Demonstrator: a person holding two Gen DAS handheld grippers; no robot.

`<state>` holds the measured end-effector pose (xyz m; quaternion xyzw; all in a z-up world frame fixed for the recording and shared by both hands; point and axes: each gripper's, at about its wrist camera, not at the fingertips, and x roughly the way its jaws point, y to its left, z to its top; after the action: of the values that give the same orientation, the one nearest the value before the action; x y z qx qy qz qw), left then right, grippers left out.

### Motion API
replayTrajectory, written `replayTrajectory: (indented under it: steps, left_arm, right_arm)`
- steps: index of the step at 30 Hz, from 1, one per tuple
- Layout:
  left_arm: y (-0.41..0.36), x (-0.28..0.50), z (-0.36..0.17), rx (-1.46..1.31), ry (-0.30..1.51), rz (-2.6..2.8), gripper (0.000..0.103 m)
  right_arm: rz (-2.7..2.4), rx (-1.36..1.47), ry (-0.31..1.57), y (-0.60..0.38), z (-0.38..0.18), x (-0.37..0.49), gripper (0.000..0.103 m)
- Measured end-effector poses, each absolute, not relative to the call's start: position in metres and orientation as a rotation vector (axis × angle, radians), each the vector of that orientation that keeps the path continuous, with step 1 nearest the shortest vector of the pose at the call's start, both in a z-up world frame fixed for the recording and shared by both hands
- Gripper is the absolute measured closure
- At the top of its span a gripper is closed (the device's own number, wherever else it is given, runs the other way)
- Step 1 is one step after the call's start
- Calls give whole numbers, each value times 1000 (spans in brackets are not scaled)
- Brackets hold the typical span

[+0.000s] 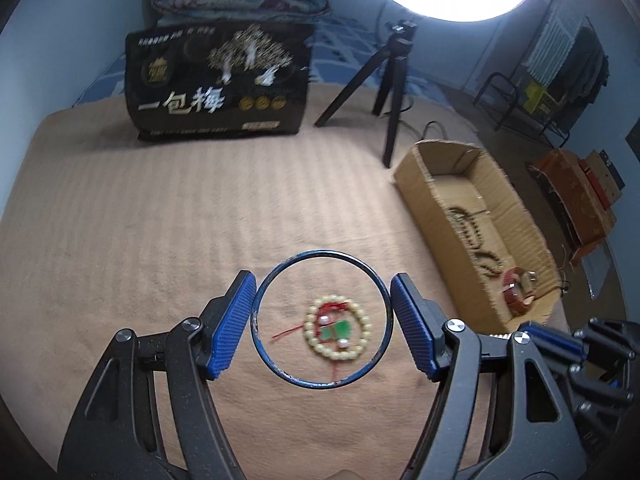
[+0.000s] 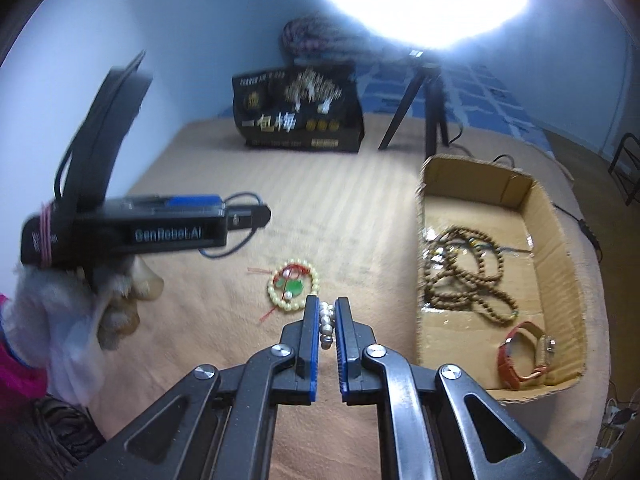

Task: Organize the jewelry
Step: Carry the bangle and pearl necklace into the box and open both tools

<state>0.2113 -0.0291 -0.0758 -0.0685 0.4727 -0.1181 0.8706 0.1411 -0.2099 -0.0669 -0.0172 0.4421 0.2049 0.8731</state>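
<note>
In the left wrist view, we are holding the left hand-held gripper (image 1: 322, 322) wide across one dark blue bangle (image 1: 321, 320), its pads touching the rim, above one cream bead bracelet (image 1: 338, 328) lying on the tan bed cover (image 1: 160, 220). In the right wrist view, we are clamping the right hand-held gripper (image 2: 327, 326) narrow on one pearl strand (image 2: 327, 324); the cardboard box (image 2: 560, 240) is already holding one brown bead string (image 2: 468, 272) and one red-strapped watch (image 2: 524, 354). We judge that both pieces should be carried level over the box wall before letting go.

Dk-blue bangle (image 1: 321, 320); cream bead bracelet (image 1: 338, 330) w/ green, red; tan striped blanket (image 1: 160, 220); brown box (image 1: 436, 200).
</note>
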Motion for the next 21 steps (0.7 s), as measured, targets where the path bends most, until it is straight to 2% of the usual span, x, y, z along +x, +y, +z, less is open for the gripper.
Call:
replayTrajectory:
  steps: [13, 21]
  left_arm:
    - [-84, 198, -41, -110, 910, -362, 32]
    - [-122, 194, -40, -65, 900, -420, 32]
  right_arm:
    - [358, 135, 766, -282, -11, 140, 98]
    - [262, 179, 739, -321, -5, 153, 98]
